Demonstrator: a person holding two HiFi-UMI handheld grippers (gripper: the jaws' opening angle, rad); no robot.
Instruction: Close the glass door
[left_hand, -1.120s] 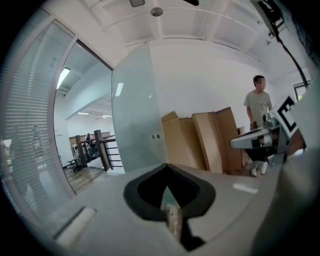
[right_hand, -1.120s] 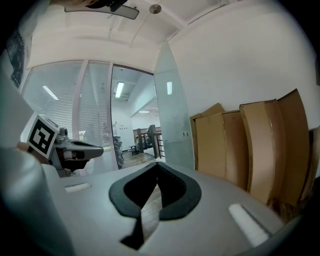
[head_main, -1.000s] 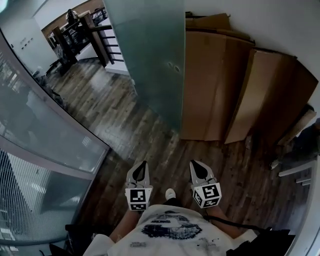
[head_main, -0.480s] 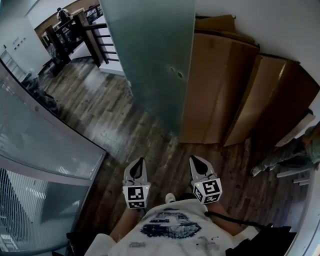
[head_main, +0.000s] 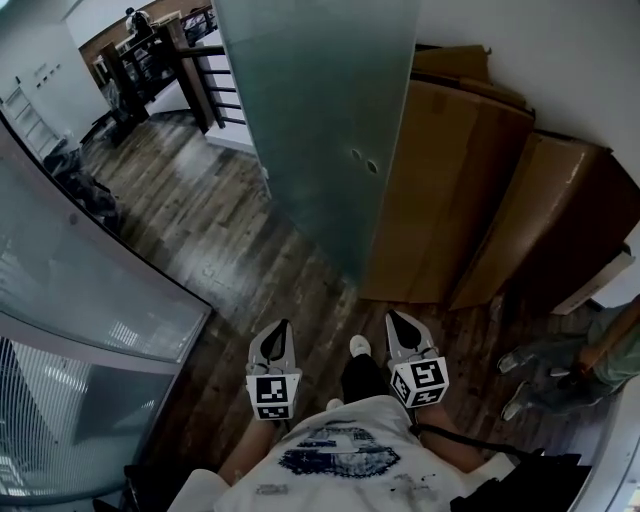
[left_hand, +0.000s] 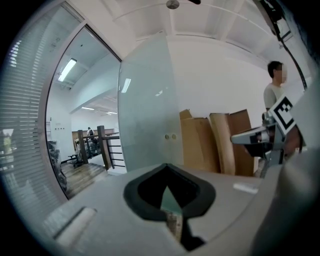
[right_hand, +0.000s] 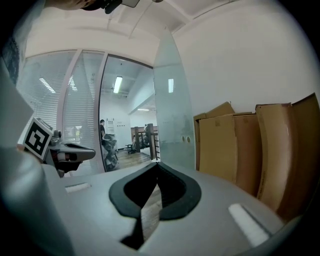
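- Evidently, the left gripper (head_main: 282, 330) has its jaws pressed together with nothing between them. It touches nothing and hangs over the wooden floor (head_main: 230, 240), near the person's body.
- The right gripper (head_main: 394, 320) is likewise closed and empty. It sits beside the left one, apart from it.
- The glass door (head_main: 310, 120) is a frosted panel standing open, far ahead of both grippers and well apart from them. Two round fittings (head_main: 364, 160) sit near its right edge.
- Cardboard sheets (head_main: 450, 190) lean against the white wall, right of the door.
- A glass wall (head_main: 90, 290) runs along the left.
- A second person (head_main: 585, 360) stands at the right edge.
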